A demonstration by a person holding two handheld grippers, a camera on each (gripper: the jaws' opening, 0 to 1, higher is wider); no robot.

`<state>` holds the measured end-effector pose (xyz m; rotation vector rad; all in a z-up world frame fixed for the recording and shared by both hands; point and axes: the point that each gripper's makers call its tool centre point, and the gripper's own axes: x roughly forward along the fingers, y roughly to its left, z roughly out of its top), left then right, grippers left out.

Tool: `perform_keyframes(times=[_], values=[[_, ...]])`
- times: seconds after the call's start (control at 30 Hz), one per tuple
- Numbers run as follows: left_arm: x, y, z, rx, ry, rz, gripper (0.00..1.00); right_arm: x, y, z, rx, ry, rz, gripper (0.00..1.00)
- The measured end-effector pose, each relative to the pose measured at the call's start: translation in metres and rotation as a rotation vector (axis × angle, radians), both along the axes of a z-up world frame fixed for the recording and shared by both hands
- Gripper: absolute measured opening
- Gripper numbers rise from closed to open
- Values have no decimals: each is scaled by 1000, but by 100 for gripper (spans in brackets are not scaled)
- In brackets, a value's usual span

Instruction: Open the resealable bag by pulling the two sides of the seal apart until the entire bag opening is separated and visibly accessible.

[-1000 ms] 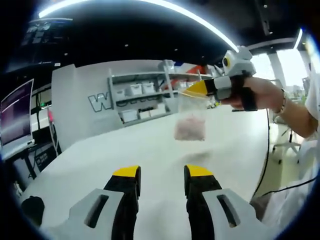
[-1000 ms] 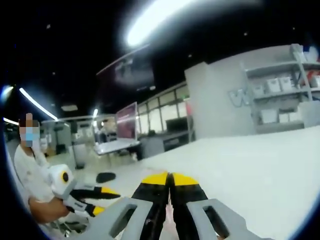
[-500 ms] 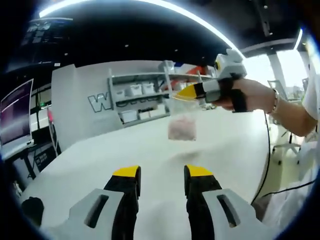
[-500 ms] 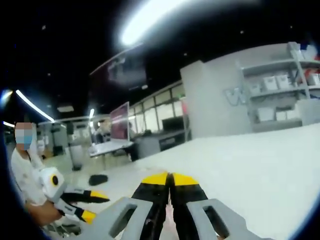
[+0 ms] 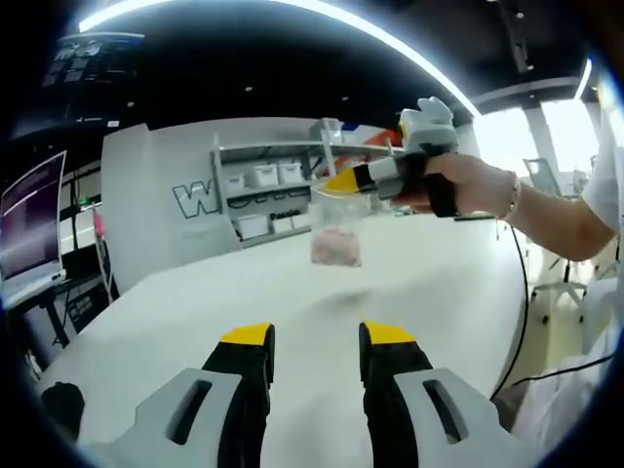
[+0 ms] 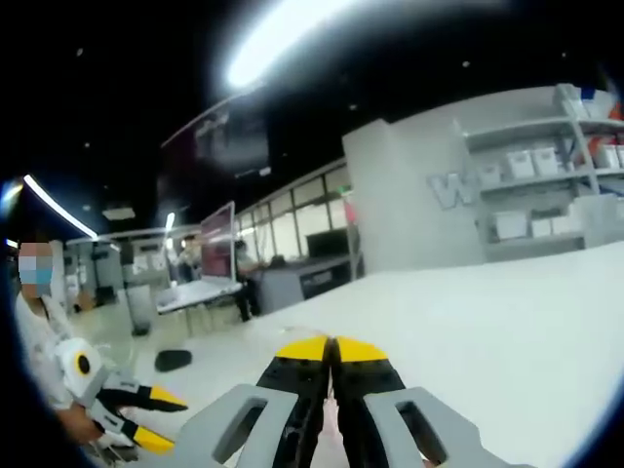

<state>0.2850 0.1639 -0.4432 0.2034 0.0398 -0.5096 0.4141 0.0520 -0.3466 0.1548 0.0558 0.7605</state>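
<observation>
A clear resealable bag [image 5: 335,246] with pinkish contents hangs above the white table [image 5: 175,312] in the left gripper view. Its top edge is pinched in my right gripper [image 5: 339,182], which a hand [image 5: 473,185] holds at the upper right. My left gripper [image 5: 317,339] stands open at the bottom, well short of the bag, with nothing between its yellow-tipped jaws. In the right gripper view my right gripper [image 6: 331,349] is shut, and a thin pinkish strip shows between its jaws lower down. The open left gripper [image 6: 156,419] shows at the bottom left.
A shelf with white bins [image 5: 268,195] stands behind the table against a grey wall. A monitor [image 5: 29,229] is at the far left. A small black object [image 6: 174,360] lies near the table's corner. A black cable [image 5: 522,292] hangs off the right edge.
The right gripper has carried the hanging bag leftward and slightly upward in the left gripper view. The left gripper's jaws stay open as before.
</observation>
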Motion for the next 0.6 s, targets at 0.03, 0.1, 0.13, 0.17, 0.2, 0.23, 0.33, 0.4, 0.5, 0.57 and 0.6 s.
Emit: perform_keyframes(times=[0.03,0.1,0.13,0.17,0.2,0.23,0.33,0.4,0.5,0.57,0.6], values=[[0,0,0,1,-1,-1,34,1,0,0,0,-1,-2,0],[0,-1,1,0,-2,-2,34,2,0,1,2,-1,-4,0],[0,-1,1,-1,-2,-2,34,3,0,1,5,-1,-5,0],[0,-2,1,-1,-1,-3,34,4,0,1,6,0,-6,0],[0,-2,0,-2,0,-4,34,5,0,1,7,1,-7,0],[0,-2,0,-2,0,-5,34,6,0,1,8,3,-9,0],[0,-3,0,-4,0,-7,33,8,0,0,10,7,-11,0],[0,-3,1,-4,0,-8,33,9,-1,0,8,7,-14,0],[1,-4,0,-3,2,-11,33,12,-2,-1,4,7,-20,0],[1,-4,0,-2,2,-13,33,14,-3,-2,4,10,-24,0],[2,-4,0,-2,1,-14,33,16,-3,-3,5,13,-26,0]])
